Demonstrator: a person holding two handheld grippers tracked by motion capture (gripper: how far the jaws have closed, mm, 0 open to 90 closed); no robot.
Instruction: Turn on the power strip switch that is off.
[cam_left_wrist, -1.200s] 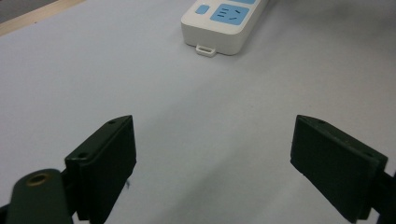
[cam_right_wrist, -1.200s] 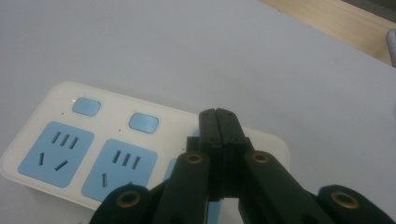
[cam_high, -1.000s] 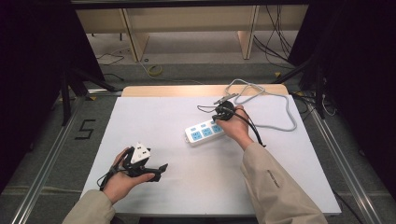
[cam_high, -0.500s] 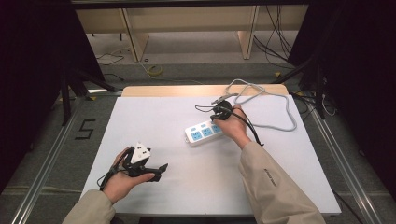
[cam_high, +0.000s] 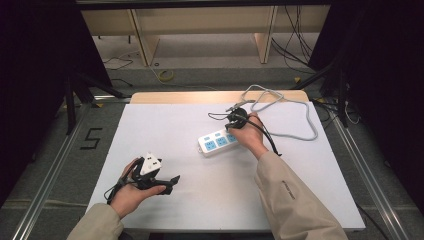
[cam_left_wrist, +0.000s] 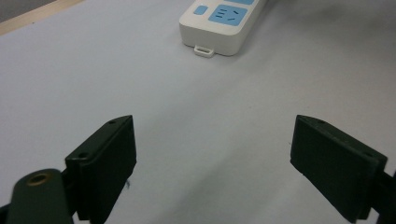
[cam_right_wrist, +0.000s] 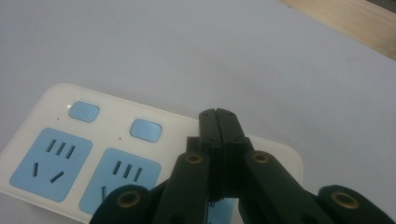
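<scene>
Resting near the middle of the white table (cam_high: 170, 125), the power strip (cam_high: 218, 142) lies at a slant, a white bar with blue socket faces and small blue switches. Its grey cable (cam_high: 300, 112) loops away toward the table's far right corner. The right gripper (cam_high: 237, 120) sits over the strip's far end, held in the person's right hand (cam_high: 251, 136), with a black cable trailing from it across the wrist. In the right gripper view its black jaws are pressed flat together, clenched with nothing between them, their tips (cam_right_wrist: 218, 122) poised above the strip's white casing beside a blue switch (cam_right_wrist: 146, 129); whether they touch it is unclear. The left gripper (cam_high: 159, 181) rests low near the table's near left edge in the left hand (cam_high: 131, 192), well apart from the strip. Its jaws stand wide apart, released and empty, pointing toward the strip's near end (cam_left_wrist: 219, 23).
</scene>
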